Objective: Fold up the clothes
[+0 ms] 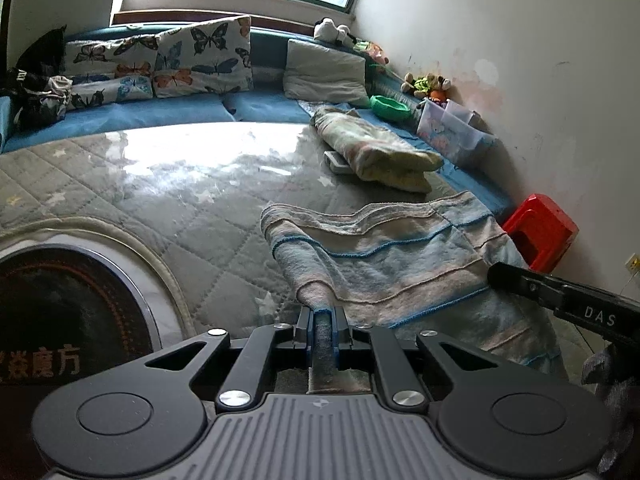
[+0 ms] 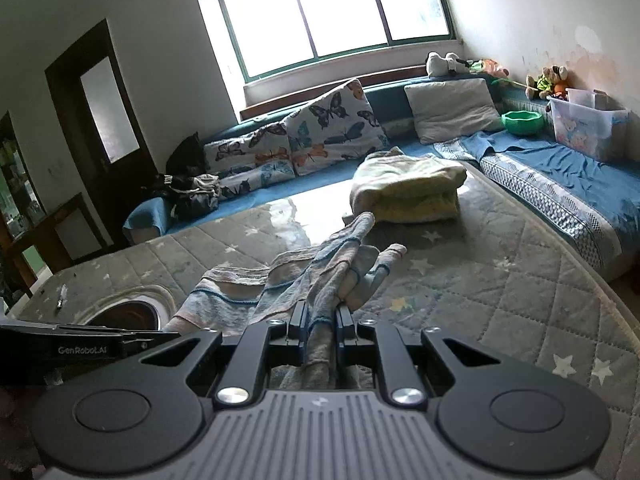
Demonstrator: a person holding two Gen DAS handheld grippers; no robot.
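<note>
Pinching the towel (image 1: 384, 252) w/ both claws: my left claw (image 1: 323, 316) is clamping 1 bunched edge, my right claw (image 2: 320, 316) is squeezing another. Towel's draping over the mat (image 1: 160, 184), near a blanket (image 1: 376, 148).

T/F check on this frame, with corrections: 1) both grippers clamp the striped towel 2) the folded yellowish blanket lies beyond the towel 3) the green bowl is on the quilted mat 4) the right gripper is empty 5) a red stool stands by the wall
1) True: the left gripper and the right gripper are both shut on the striped towel.
2) True: the folded blanket lies farther off on the quilted mat.
3) False: the green bowl sits on the blue sofa ledge.
4) False: towel fabric runs between its fingers.
5) True: the red stool.
</note>
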